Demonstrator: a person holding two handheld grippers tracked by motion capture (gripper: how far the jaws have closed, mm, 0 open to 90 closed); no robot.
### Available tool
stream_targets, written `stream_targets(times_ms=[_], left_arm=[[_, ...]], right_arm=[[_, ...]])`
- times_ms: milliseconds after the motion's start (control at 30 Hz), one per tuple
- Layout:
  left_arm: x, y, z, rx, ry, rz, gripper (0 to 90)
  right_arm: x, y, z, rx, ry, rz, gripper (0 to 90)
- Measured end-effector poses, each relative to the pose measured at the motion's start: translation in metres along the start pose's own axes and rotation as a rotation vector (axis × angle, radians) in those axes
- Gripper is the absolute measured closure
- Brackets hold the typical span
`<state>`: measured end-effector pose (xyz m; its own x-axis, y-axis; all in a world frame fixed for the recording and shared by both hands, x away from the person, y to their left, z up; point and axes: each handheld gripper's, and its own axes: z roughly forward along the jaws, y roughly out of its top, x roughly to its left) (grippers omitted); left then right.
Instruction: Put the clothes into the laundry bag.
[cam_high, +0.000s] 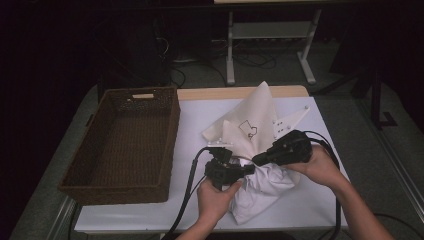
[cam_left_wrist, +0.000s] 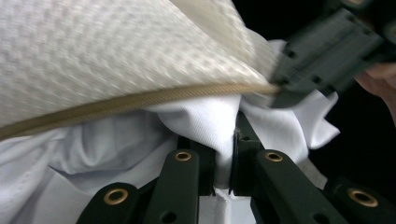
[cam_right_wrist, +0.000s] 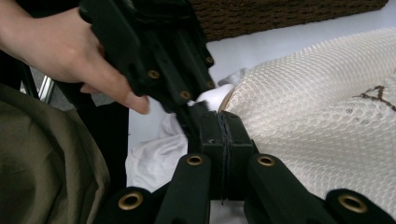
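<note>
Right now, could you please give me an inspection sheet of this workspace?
Surface: white table top, wooden strip at far edge.
Job's things: cream mesh bag lifted over bunched white cloth.
Clutter: empty wicker basket at left.
Grippers: left gripper shut on white cloth; right gripper shut, apparently on the bag's edge.
Cables: black cables trail off the near edge.
Surroundings: dark room, white table legs behind.
</note>
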<state>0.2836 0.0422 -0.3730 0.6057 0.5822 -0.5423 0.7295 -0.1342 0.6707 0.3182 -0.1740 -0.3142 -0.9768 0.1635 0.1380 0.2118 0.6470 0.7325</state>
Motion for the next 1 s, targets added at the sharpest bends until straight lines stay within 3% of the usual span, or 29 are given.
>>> stream_targets(times_ms=[133,233,400,533,600,800,933,1000], left_arm=[[0.019,0.001,0.016,-0.022,0.054,-0.04,82.9],[0.034,0.002,0.026,-0.024,0.051,-0.091,82.6],[0.033,0.003,0.019,-0.003,0.032,-0.088,78.3],[0.029,-0.001,0.007,0.025,0.016,-0.073,67.5],[0.028,-0.003,0.002,0.048,0.002,-0.085,63.4],[0.024,-0.01,-0.011,0.077,0.009,-0.075,52.0],[0.025,-0.016,-0.002,0.109,-0.007,-0.09,50.3],[0.025,-0.017,0.006,0.116,-0.004,-0.094,54.2]], right_arm=[[-0.006,-0.001,0.005,-0.008,0.006,0.021,88.9],[-0.014,-0.005,0.013,0.017,-0.007,0.048,88.9],[-0.025,-0.011,0.013,0.011,-0.008,0.076,88.8],[-0.026,-0.012,0.012,0.014,-0.016,0.076,88.8],[-0.026,-0.012,0.012,0.019,-0.024,0.073,88.8],[-0.029,-0.013,0.009,0.017,-0.042,0.084,88.8],[-0.031,-0.012,0.01,0.018,-0.044,0.088,88.8],[-0.031,-0.011,0.012,0.016,-0.042,0.086,88.8]])
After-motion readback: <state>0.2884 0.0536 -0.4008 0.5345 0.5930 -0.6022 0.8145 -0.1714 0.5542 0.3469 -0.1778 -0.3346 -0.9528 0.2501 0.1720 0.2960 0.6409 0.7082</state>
